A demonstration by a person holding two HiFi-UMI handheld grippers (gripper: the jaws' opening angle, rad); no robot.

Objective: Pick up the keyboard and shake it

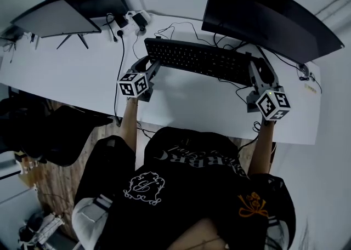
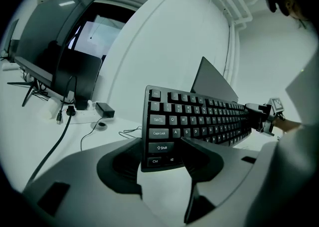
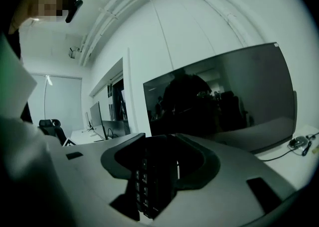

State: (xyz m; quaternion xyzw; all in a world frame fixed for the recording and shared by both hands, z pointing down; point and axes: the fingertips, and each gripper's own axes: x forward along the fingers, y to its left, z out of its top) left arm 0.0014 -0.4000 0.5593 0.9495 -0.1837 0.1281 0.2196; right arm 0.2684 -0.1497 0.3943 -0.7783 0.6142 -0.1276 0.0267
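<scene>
A black keyboard is held up off the white desk, tilted, with a gripper at each end. My left gripper is shut on its left end; in the left gripper view the jaws clamp the keyboard near the Shift and Ctrl keys. My right gripper is shut on the right end, and in the right gripper view the keyboard's end sits edge-on between the jaws. The keyboard's cable trails back toward the wall.
A large curved monitor stands close behind the keyboard at the right. A second monitor on a stand is at the back left, with a power strip and plugs beside it. Cables hang over the desk's front edge.
</scene>
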